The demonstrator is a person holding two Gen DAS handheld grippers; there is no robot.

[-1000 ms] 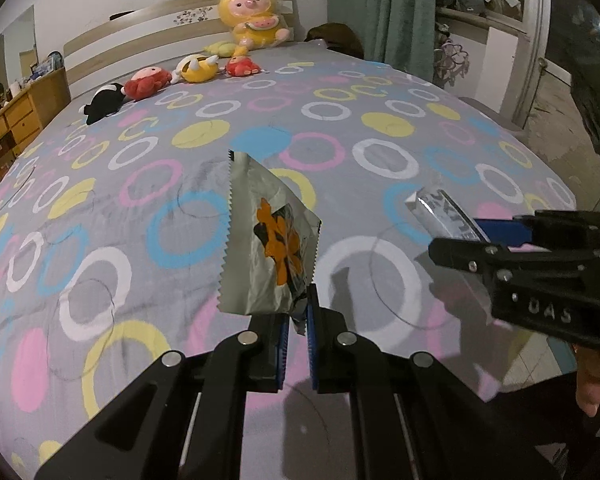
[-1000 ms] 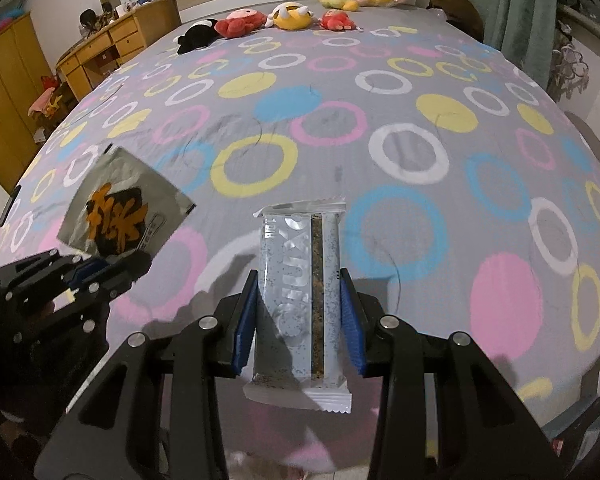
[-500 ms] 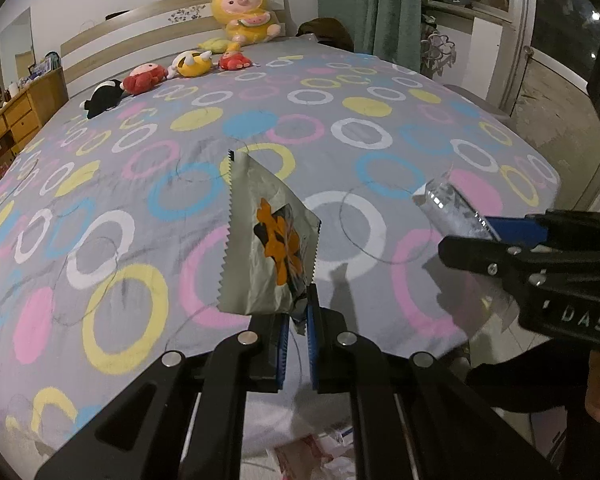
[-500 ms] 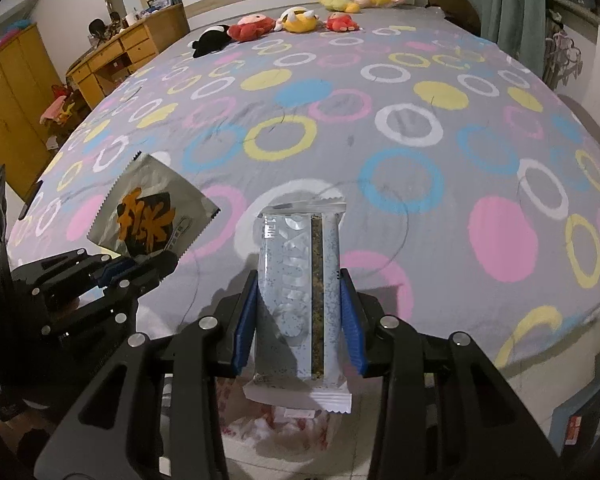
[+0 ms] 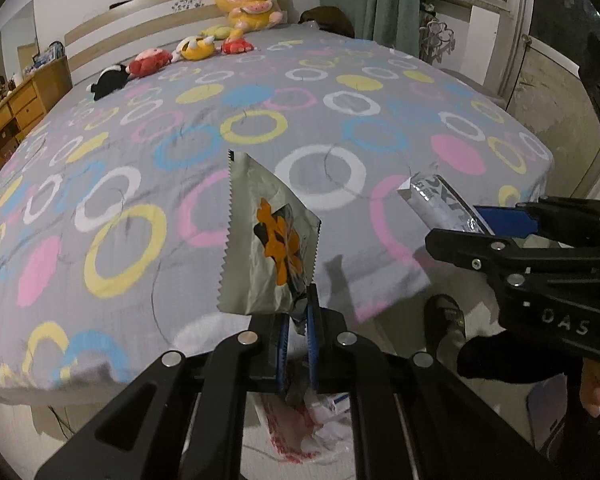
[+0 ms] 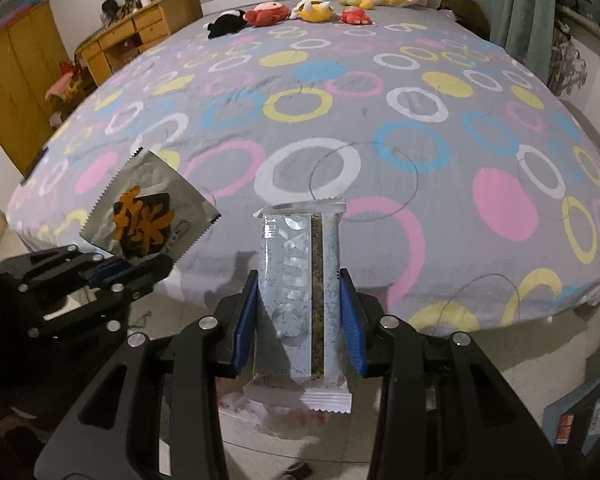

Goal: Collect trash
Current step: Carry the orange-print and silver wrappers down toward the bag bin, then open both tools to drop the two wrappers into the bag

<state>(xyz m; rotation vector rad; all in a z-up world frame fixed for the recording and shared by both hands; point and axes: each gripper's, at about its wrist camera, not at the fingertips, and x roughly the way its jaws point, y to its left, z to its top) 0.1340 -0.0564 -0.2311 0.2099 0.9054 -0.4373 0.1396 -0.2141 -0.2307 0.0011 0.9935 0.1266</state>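
Left wrist view: left gripper (image 5: 296, 340) has its blue pads pressed together on the bottom corner of a silver snack sachet (image 5: 266, 246) with an orange-and-black print, sachet standing up above the fingers. Right gripper (image 6: 298, 320) pinches a pale speckled snack-bar wrapper (image 6: 300, 292) by its long edges, blue pads flat against both sides, wrapper upright between them

Change over the last second: both hands pulled back off the bed (image 6: 380, 92) toward its near edge. A second ago the grippers sat over the ringed sheet; now the foot of the mattress is in front of them and floor shows below. Grips unchanged, neither wrapper slipped

New in view under both grippers: a crumpled white-and-red plastic bag (image 5: 304, 432) on the floor, just near of the bed's foot, with paper scraps inside. Looks like the trash bag. From the right wrist it sits directly under the held bar wrapper (image 6: 276, 408)

Read: pickup is done for these two pieces, carry nearly done, drop is next. Both need to end up over the bag mouth before the fingers spread; the sachet is light and may flutter wide

Plush toys (image 6: 312, 10) along the far headboard, untouched. No other loose trash visible on the sheet
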